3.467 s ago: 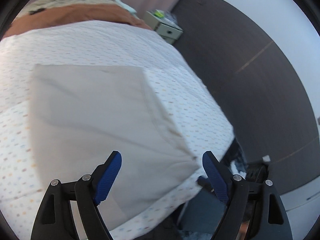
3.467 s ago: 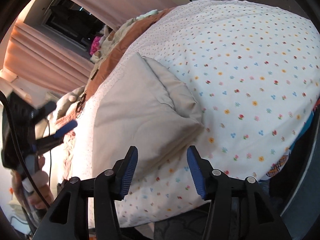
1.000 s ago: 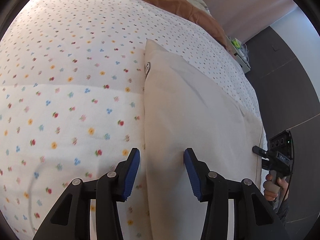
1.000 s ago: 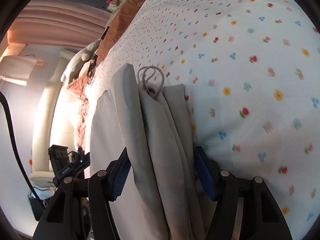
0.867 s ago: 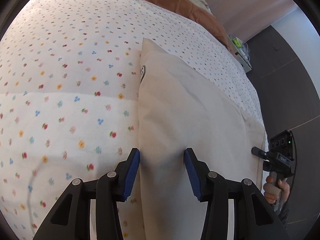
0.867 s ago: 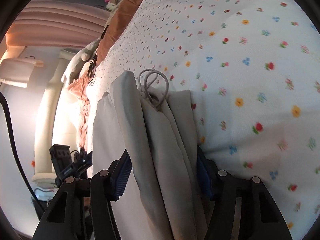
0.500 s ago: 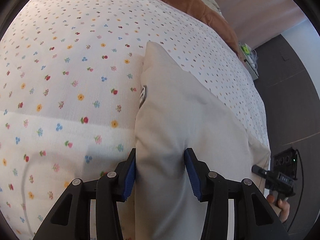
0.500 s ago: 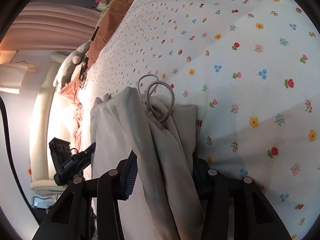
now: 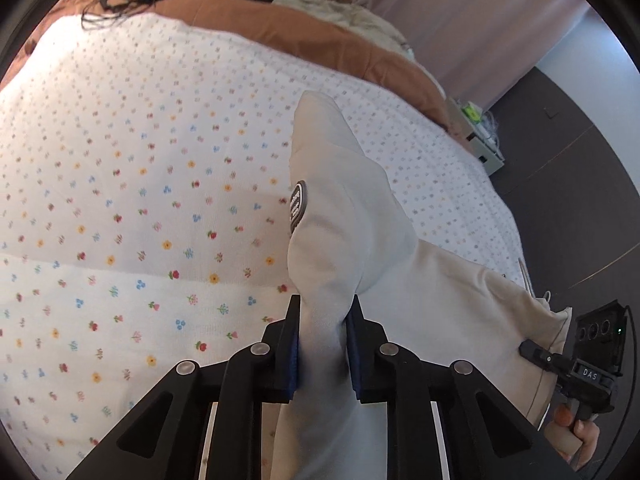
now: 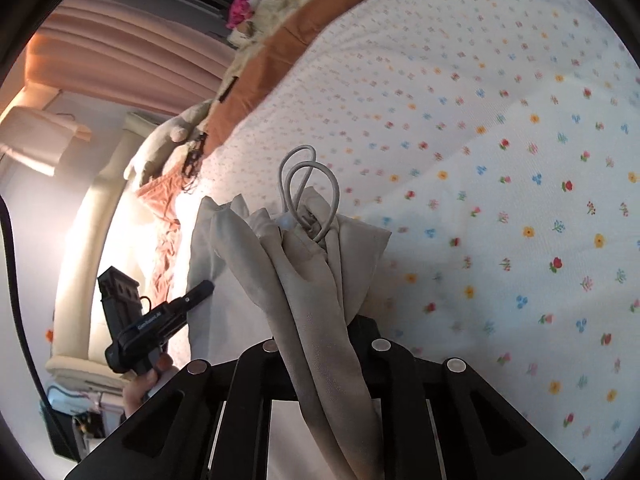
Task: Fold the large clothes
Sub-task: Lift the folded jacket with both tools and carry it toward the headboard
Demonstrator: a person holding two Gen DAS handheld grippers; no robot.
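A folded beige garment point(image 9: 348, 216) with a dark round patch point(image 9: 297, 204) is lifted off the flowered bedspread point(image 9: 120, 184). My left gripper point(image 9: 322, 340) is shut on one bunched end of it. My right gripper point(image 10: 316, 332) is shut on the other end point(image 10: 304, 264), where grey drawstring loops point(image 10: 308, 184) stick up. Its fingertips are hidden by the cloth. The garment hangs between the two grippers. The right gripper shows in the left wrist view point(image 9: 576, 368), and the left gripper shows in the right wrist view point(image 10: 160, 316).
A brown blanket point(image 9: 280, 36) and pillows lie at the head of the bed. A small white bedside cabinet point(image 9: 480, 148) stands by the dark wall. Pink curtains point(image 10: 120, 60) hang behind the bed. The bed edge is near the lower right in the left wrist view.
Both grippers have closed fully on the garment's ends and lifted them off the bed. The cloth now bunches and hangs between them.
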